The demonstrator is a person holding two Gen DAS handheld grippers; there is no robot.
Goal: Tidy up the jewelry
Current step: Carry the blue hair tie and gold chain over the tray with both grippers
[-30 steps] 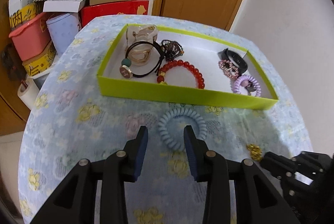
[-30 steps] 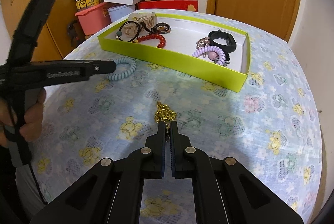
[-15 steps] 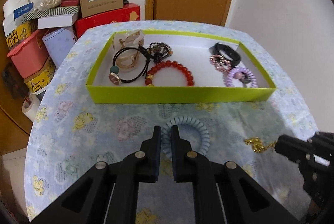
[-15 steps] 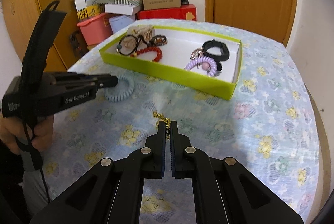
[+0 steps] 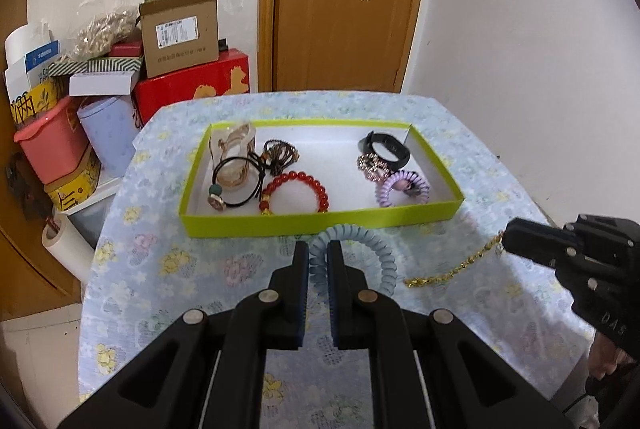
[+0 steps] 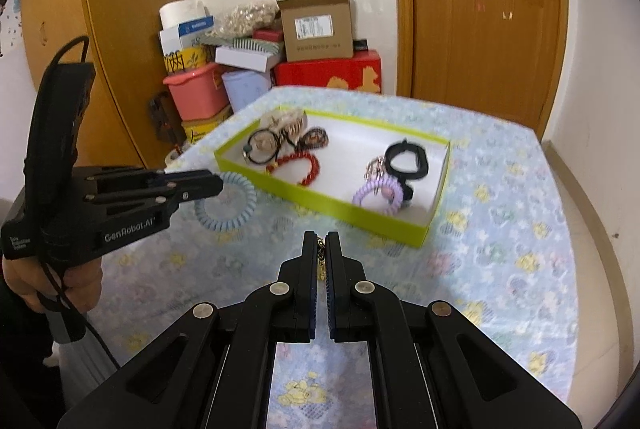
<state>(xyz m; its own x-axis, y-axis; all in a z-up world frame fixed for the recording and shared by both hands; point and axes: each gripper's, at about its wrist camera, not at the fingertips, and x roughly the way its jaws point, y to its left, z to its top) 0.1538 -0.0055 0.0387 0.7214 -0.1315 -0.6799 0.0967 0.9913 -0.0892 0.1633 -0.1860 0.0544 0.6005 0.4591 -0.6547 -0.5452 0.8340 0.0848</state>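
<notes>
My left gripper [image 5: 318, 249] is shut on a light blue coil hair tie [image 5: 374, 253] and holds it above the table, in front of the lime green tray [image 5: 320, 219]. The hair tie also shows in the right wrist view [image 6: 226, 207]. My right gripper [image 6: 321, 241] is shut on a gold chain [image 5: 452, 271], which hangs from its tips [image 6: 321, 261]. The tray [image 6: 332, 205] holds a red bead bracelet [image 5: 296, 191], a purple coil tie [image 5: 402, 187], a black band [image 5: 386, 149] and black hair ties [image 5: 240, 175].
The table has a blue flowered cloth [image 5: 168, 261]. Behind its far left edge stand stacked boxes [image 5: 180, 29], a pink bin [image 5: 52, 145] and a tape roll [image 5: 66, 247]. A wooden door [image 5: 344, 5] is at the back.
My left gripper closed on the blue coil hair tie and lifted it. My right gripper lifted the gold chain off the cloth. Both grippers rose and pulled back from the table.
</notes>
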